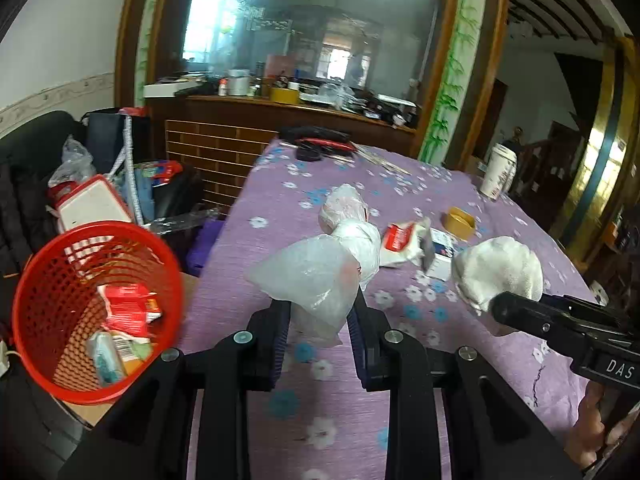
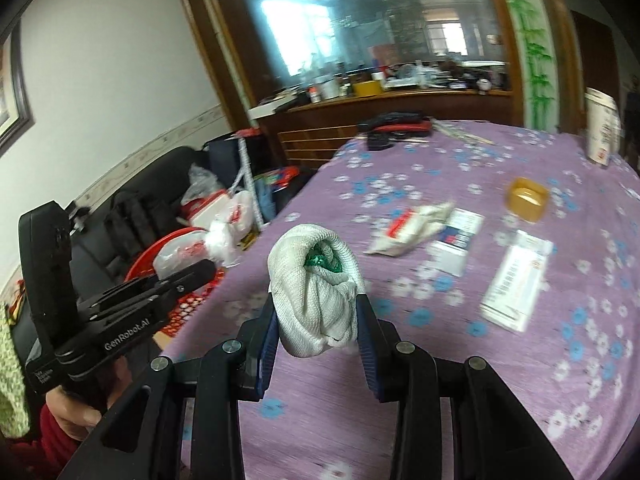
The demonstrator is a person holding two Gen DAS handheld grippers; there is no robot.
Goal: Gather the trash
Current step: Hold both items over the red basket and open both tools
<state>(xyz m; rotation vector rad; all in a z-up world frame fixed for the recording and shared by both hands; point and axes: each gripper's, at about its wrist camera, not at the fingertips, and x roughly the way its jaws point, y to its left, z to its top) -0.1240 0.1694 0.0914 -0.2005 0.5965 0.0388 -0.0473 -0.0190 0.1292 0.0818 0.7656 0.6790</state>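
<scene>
Both grippers carry trash: the left gripper (image 1: pixel 318 320) pinches a crumpled plastic bag (image 1: pixel 320 268), lifted beside the red basket (image 1: pixel 96 308), likely for dropping; the right gripper (image 2: pixel 318 332) clamps a white cloth wad (image 2: pixel 316 288), farther from that basket, probably waiting.

Daylight pours through the windows (image 1: pixel 208 20) behind the glass partition (image 1: pixel 304 32), washing them out with glare. The right wrist view smears with motion blur; both views bend and darken at their edges.
</scene>
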